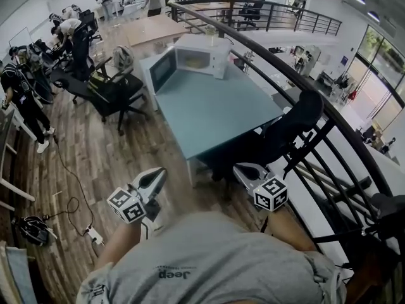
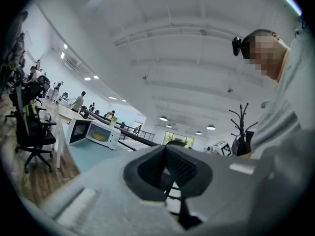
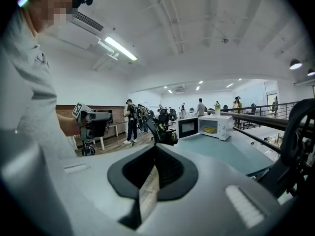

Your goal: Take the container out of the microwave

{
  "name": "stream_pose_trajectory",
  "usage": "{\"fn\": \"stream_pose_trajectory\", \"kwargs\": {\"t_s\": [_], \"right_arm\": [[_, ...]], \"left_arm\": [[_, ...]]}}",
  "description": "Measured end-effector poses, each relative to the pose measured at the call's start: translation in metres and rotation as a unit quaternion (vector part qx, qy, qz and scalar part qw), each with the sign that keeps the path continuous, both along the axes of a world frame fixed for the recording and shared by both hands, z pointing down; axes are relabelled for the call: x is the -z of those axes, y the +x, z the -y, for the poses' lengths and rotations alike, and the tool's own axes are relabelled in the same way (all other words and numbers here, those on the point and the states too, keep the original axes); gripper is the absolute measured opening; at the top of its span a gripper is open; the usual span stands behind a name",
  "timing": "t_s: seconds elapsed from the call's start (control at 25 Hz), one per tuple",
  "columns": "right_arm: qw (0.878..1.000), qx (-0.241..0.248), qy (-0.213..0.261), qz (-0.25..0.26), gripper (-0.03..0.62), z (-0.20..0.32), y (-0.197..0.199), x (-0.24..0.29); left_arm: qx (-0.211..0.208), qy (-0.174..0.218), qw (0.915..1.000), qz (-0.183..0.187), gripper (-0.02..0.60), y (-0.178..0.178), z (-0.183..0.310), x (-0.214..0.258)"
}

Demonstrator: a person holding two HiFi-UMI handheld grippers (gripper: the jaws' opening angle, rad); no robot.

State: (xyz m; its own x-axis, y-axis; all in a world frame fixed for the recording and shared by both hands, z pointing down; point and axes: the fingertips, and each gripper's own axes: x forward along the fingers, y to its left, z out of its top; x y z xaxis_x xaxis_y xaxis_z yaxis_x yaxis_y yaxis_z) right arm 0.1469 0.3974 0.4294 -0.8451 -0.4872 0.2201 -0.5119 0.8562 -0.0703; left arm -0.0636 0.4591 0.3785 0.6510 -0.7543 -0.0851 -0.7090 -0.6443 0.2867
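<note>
A white microwave (image 1: 201, 56) stands at the far end of a teal table (image 1: 215, 109), its door (image 1: 161, 69) swung open to the left. Inside lies a yellow container (image 1: 195, 61). The microwave (image 2: 96, 133) and container (image 2: 100, 137) also show small in the left gripper view, as do the microwave (image 3: 214, 127) and container (image 3: 210, 130) in the right gripper view. My left gripper (image 1: 157, 175) and right gripper (image 1: 240, 168) are held low by my body, well short of the table's near edge. Both are shut with nothing between the jaws.
A black office chair (image 1: 117, 90) stands left of the table and another (image 1: 288, 128) at its right near corner. A dark curved railing (image 1: 329, 116) runs along the right. People (image 1: 22, 100) work at desks far left. Cables and a power strip (image 1: 95, 235) lie on the wooden floor.
</note>
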Motion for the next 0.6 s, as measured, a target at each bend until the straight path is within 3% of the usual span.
{"fn": "stream_pose_trajectory", "kwargs": {"t_s": [0.32, 0.6], "right_arm": [[1.0, 0.01, -0.011, -0.003, 0.005, 0.048, -0.03, -0.014], [1.0, -0.013, -0.008, -0.01, 0.005, 0.133, -0.09, -0.026]], "left_arm": [[0.011, -0.009, 0.9998, -0.012, 0.017, -0.033, 0.045, -0.019], [-0.034, -0.012, 0.9991, -0.021, 0.017, -0.091, 0.148, -0.037]]}}
